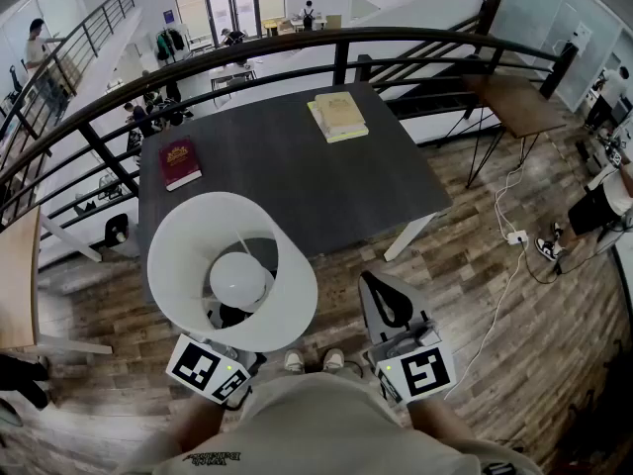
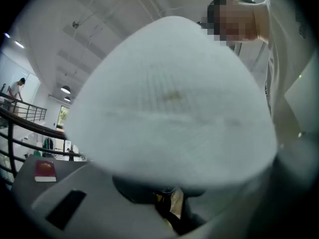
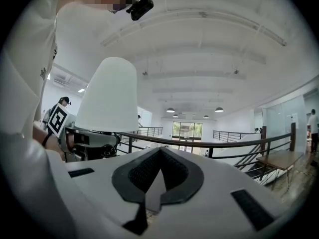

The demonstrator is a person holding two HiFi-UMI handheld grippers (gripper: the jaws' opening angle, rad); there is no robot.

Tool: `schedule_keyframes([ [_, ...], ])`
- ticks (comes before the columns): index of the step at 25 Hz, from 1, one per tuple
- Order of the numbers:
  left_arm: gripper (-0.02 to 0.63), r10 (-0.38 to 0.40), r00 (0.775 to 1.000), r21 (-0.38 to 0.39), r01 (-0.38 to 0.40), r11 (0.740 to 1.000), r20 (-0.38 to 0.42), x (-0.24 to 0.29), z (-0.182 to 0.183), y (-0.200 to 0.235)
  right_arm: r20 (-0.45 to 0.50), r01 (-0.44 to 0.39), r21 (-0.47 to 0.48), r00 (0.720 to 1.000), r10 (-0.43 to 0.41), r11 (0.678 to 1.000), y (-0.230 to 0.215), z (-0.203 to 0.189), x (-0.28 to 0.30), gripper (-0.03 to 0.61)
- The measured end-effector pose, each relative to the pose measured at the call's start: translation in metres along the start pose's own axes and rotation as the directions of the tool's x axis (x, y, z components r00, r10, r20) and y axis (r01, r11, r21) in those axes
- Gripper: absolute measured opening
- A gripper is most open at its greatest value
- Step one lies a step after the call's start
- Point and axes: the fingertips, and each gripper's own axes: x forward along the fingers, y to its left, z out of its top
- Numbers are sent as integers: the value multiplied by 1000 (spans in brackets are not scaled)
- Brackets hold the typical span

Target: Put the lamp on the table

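The lamp has a wide white shade with a round bulb inside. It hangs upright over the wooden floor, just short of the dark table. My left gripper is under the shade, shut on the lamp's dark stem; the shade hides the fingertips. In the left gripper view the shade fills the picture above the left gripper. My right gripper is shut and empty, to the right of the lamp. The right gripper view shows its jaws met at the tips, with the lamp to the left.
A red book lies at the table's left side and a stack of books at its far edge. A black railing curves behind. A wooden side table, a cable and a seated person are at right.
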Motion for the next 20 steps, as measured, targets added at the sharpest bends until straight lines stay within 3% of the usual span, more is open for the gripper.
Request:
schedule_keyframes([
  [20,81,-46,997,-17,45,999,-55,31,-14,-19,-25,27,52,999,-26,998,-29,-22,-6,0],
])
